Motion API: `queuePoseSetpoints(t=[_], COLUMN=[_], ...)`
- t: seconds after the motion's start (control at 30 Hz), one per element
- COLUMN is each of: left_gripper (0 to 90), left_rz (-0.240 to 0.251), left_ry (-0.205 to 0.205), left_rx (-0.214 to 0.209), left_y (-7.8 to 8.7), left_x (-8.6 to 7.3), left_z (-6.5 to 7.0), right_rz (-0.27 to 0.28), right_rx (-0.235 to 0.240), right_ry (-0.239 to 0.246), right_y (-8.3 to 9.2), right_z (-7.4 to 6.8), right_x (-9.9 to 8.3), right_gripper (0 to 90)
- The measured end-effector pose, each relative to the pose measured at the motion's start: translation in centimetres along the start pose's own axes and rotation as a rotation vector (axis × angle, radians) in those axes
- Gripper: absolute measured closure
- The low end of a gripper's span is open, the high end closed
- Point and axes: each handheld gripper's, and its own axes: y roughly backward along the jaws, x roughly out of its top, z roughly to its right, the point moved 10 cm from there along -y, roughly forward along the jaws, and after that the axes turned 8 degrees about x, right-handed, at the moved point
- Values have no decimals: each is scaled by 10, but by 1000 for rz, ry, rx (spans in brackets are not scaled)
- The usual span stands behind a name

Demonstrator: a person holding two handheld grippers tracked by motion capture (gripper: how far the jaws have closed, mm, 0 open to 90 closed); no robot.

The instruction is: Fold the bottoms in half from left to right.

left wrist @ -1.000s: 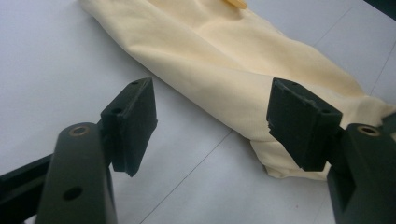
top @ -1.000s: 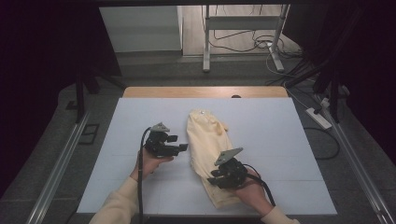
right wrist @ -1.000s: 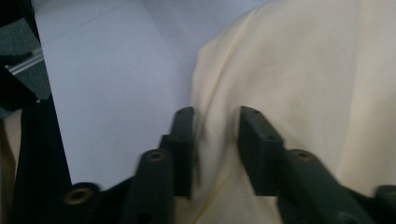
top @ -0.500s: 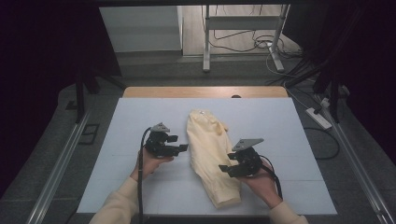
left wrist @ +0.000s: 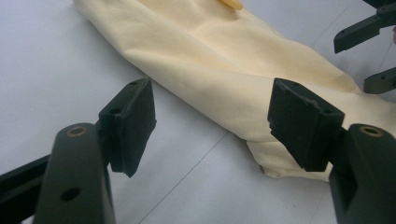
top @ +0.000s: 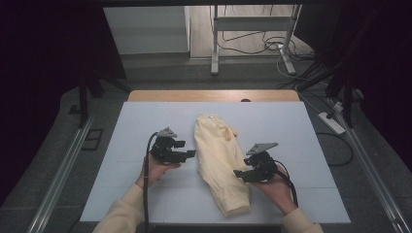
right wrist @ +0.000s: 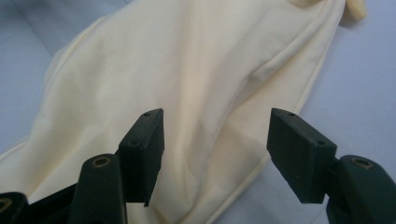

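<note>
Lying lengthwise mid-table, pale yellow garment (top: 221,162), near end reaching close to the front edge of the white table (top: 121,160). Leaving bare surface wide on both sides. Hovering just left of the garment, left gripper (top: 190,154), jaws parted, gripping nothing. Hanging at the garment's right edge, right gripper (top: 239,174), jaws just having been opening, cloth beneath them, pads (right wrist: 144,149) pressing on nothing.

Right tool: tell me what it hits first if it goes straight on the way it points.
The right tool, jaws open with nothing between them, points at the yellow cloth. It would likely meet the cloth's near edge first, though depth is hard to judge.
</note>
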Motion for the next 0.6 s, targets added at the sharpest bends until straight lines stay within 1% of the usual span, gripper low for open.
queuePoseSetpoints(t=[0.2, 0.4, 0.6], left_gripper=[312, 310, 308], left_rz=[-1, -7, -4], left_ry=[1, -1, -1], left_rx=[1, 0, 1], left_y=[0, 0, 0], left_x=[0, -1, -1], left_z=[0, 0, 0], right_rz=[-28, -91, -120], right_rx=[-18, -43, -35], right_ry=[-9, -16, -35], right_y=[-3, -10, -14], right_z=[3, 6, 6], right_x=[-5, -16, -22], right_gripper=[346, 320, 312])
